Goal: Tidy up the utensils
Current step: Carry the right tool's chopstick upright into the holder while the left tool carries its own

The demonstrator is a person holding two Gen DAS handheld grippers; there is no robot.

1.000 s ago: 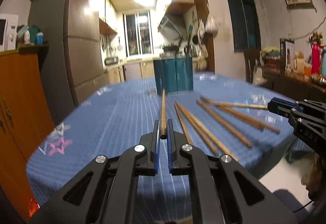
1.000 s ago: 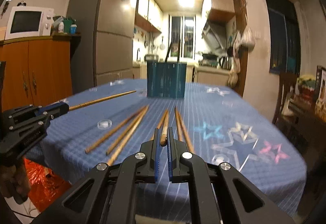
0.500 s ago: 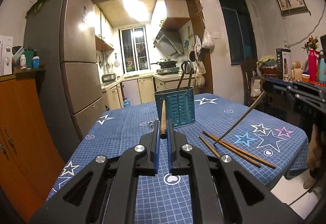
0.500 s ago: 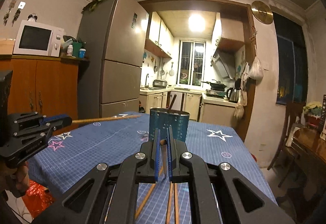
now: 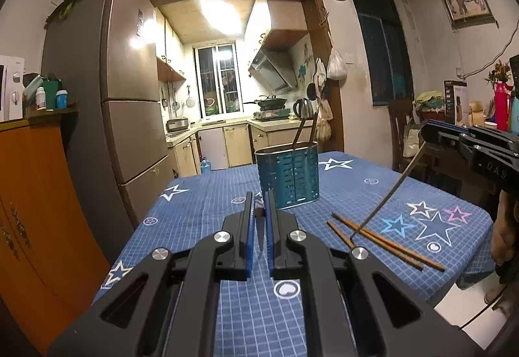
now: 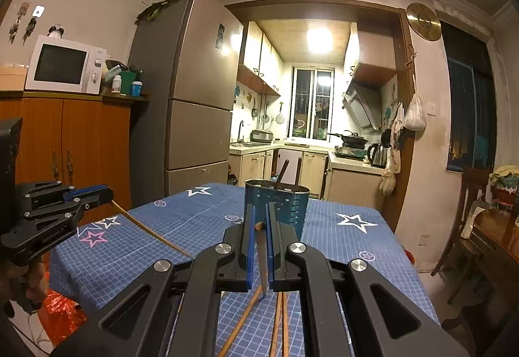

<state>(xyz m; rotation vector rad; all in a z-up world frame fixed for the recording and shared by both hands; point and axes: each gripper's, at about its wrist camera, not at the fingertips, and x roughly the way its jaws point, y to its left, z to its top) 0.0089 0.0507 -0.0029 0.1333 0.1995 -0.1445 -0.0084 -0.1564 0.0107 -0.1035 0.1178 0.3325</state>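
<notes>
Clamped shut, left gripper (image 5: 258,220) and right gripper (image 6: 258,224), each pinching one chopstick (image 6: 262,263) short of the teal utensil holder (image 5: 288,177). Light, stiff, slick wood, likely to swivel; better gripped mid-shaft.

Tablecloth (image 5: 201,217): blue with a fine white grid, printed with white, pink and light-blue star outlines. Utensil holder (image 5: 288,177): teal, perforated in rows. Chopsticks (image 5: 382,241): brown wood. Grippers: black with blue pads (image 5: 249,237). Cabinet (image 6: 78,142): orange-brown. Fridge (image 6: 191,104): grey-brown. Microwave (image 6: 65,65): white.
</notes>
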